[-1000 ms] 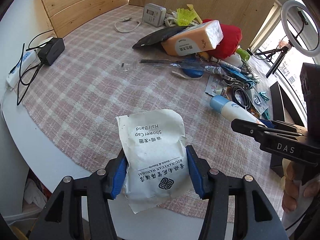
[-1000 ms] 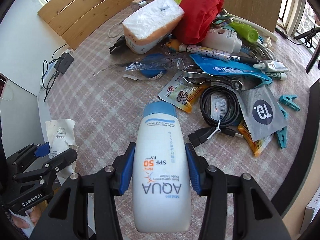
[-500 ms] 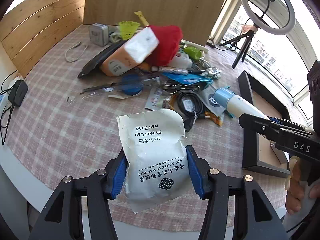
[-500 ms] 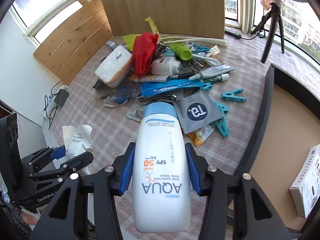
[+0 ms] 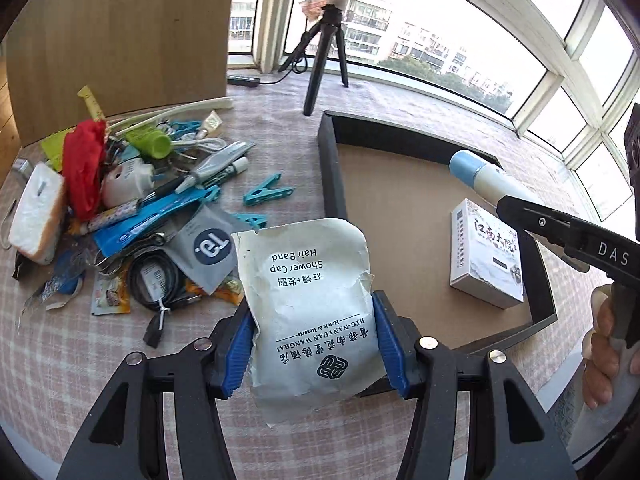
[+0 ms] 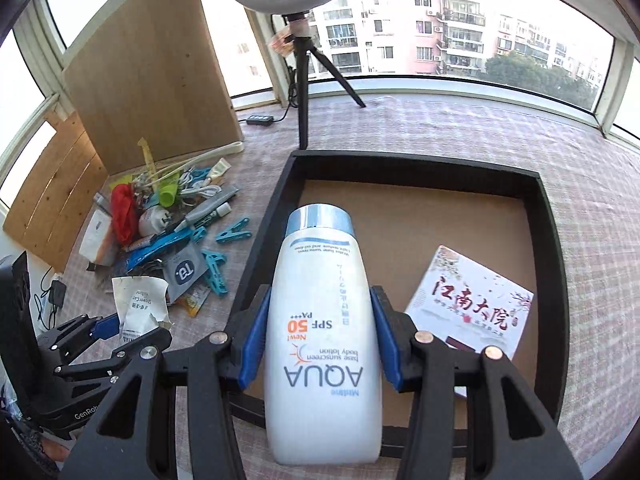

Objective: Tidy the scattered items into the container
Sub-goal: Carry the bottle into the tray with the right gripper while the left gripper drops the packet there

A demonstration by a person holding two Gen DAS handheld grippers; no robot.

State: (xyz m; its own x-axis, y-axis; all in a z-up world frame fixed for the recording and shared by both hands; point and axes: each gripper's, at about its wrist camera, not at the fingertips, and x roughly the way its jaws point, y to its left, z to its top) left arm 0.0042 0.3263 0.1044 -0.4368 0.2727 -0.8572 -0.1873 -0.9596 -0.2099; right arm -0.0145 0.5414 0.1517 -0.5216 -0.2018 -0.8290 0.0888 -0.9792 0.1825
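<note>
- The tray (image 6: 548,216), centre right in the right view, holds only a white box (image 6: 472,304), lying at its lower right.
- The left gripper (image 5: 312,344) clamps a packet (image 5: 308,288); the right gripper (image 6: 320,340) clamps a bottle (image 6: 320,320).
- A second ago both views faced the pile (image 5: 132,200); now both face the tray, bottle above it.
- The bottle hides the tray's near rim.
</note>
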